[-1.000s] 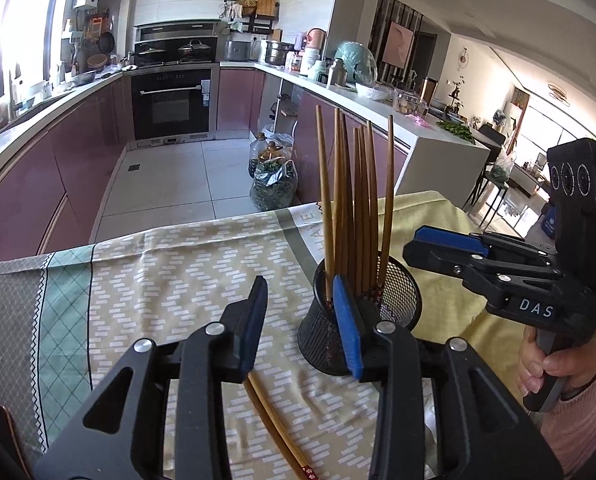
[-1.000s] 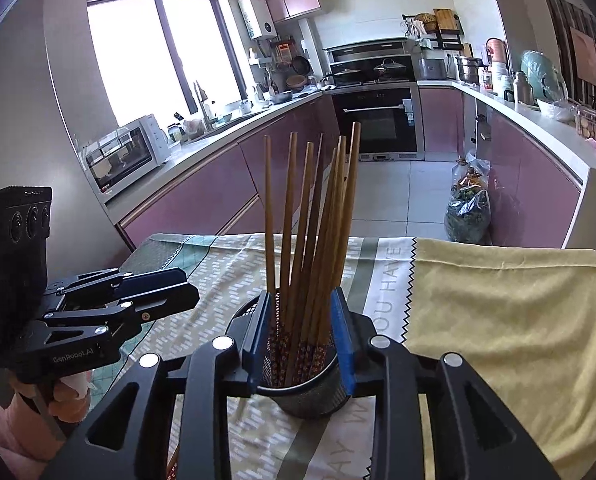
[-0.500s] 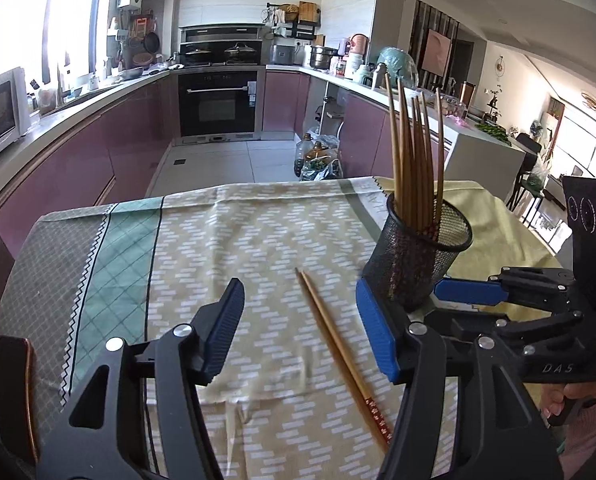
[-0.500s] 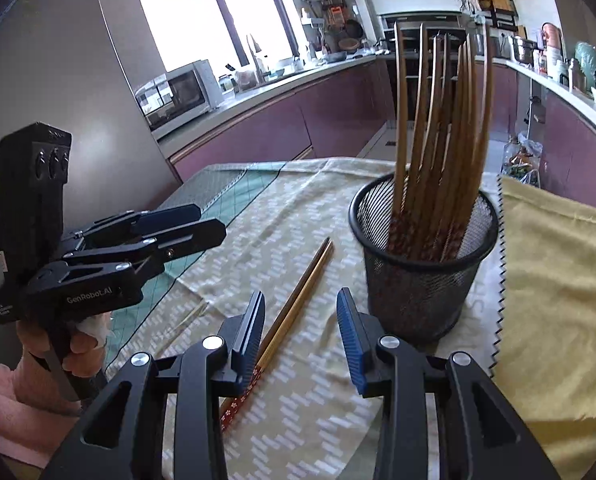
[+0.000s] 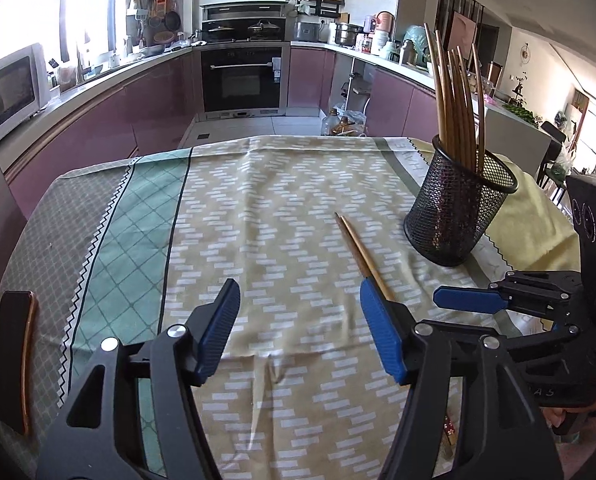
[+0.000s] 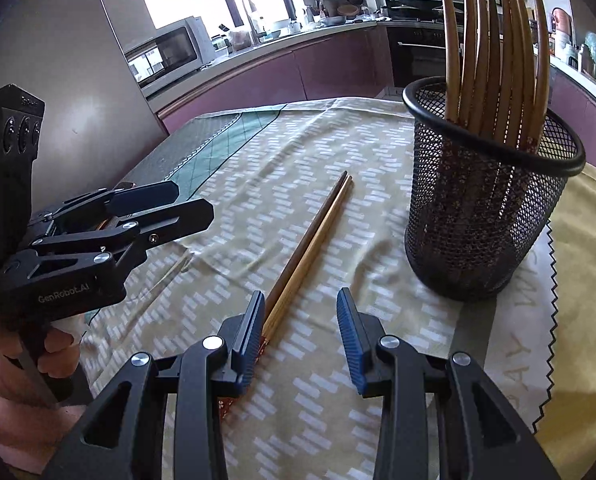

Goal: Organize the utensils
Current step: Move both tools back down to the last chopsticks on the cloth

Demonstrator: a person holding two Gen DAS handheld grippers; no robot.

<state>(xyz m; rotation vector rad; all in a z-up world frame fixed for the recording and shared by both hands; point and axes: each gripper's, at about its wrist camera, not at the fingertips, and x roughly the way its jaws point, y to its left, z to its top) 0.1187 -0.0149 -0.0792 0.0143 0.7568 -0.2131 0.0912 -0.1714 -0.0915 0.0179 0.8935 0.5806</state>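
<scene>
A black mesh cup (image 5: pixel 454 216) (image 6: pixel 478 208) stands upright on the tablecloth with several wooden chopsticks (image 6: pixel 494 40) in it. A loose pair of chopsticks (image 5: pixel 362 252) (image 6: pixel 314 240) lies flat on the cloth, left of the cup. My left gripper (image 5: pixel 298 292) hovers low over the cloth. Its jaws are opening, with only cloth between them, and the pair runs under its right finger. My right gripper (image 6: pixel 301 296) is open. The pair's patterned near end lies beside and under its left finger. Each gripper also shows in the other's view, the left gripper (image 6: pixel 191 202) and the right gripper (image 5: pixel 458 304).
A patterned tablecloth (image 5: pixel 257 200) covers the table, with a yellow cloth (image 6: pixel 586 260) on the right under the cup's far side. A dark flat object with a copper edge (image 5: pixel 13 360) lies at the table's left edge. Kitchen counters and an oven stand beyond.
Both grippers have drawn back from the cup and sunk toward the table. The right gripper, which had the cup between its jaws, now stands clear of it. The left jaws have widened.
</scene>
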